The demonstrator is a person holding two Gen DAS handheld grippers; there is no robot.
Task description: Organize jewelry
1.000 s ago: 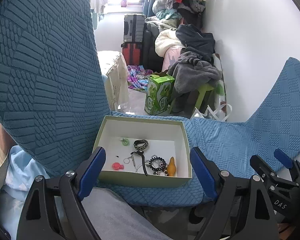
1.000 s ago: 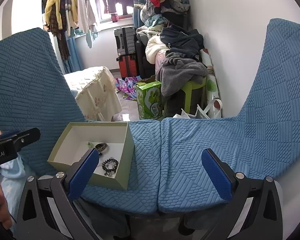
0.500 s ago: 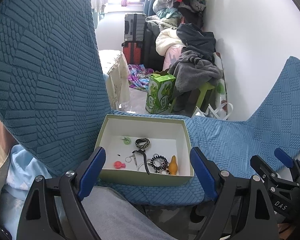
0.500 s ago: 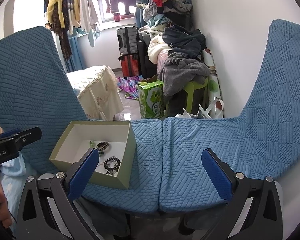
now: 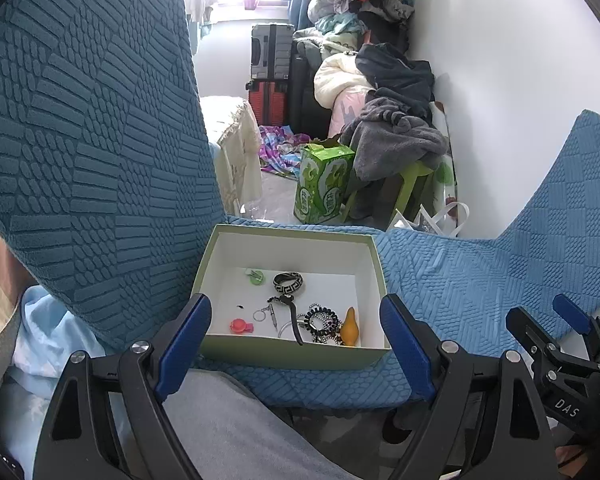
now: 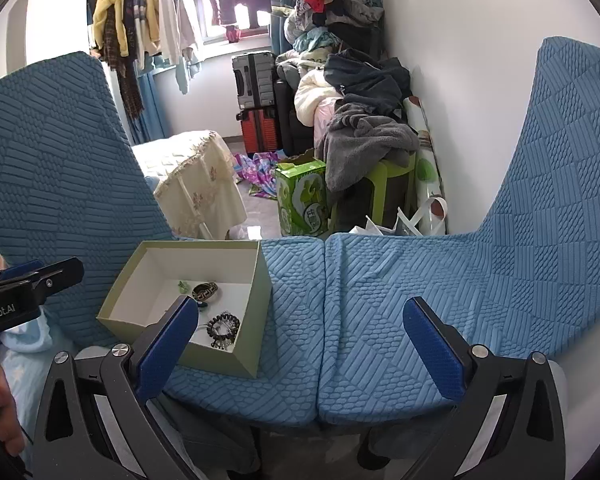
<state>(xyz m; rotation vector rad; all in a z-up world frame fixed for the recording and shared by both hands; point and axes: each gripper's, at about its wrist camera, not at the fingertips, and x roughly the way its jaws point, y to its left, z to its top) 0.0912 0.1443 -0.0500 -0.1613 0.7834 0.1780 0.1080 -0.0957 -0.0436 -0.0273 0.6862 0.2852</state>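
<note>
Risk: jewelry tangled in heap near front wall of box; beaded bracelets, keyring, black strap overlap, so my pinch may lift several at once. Box light (sits on soft blue cushion), may tip. My left gripper wide open, empty, hovers at box's near edge. My right gripper wide open, empty, touches nothing.

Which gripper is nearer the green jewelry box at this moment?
Left. The left gripper faces the jewelry box head-on, fingers flanking its near wall. The right gripper sits off to the box's right, over the blue cushion.
</note>
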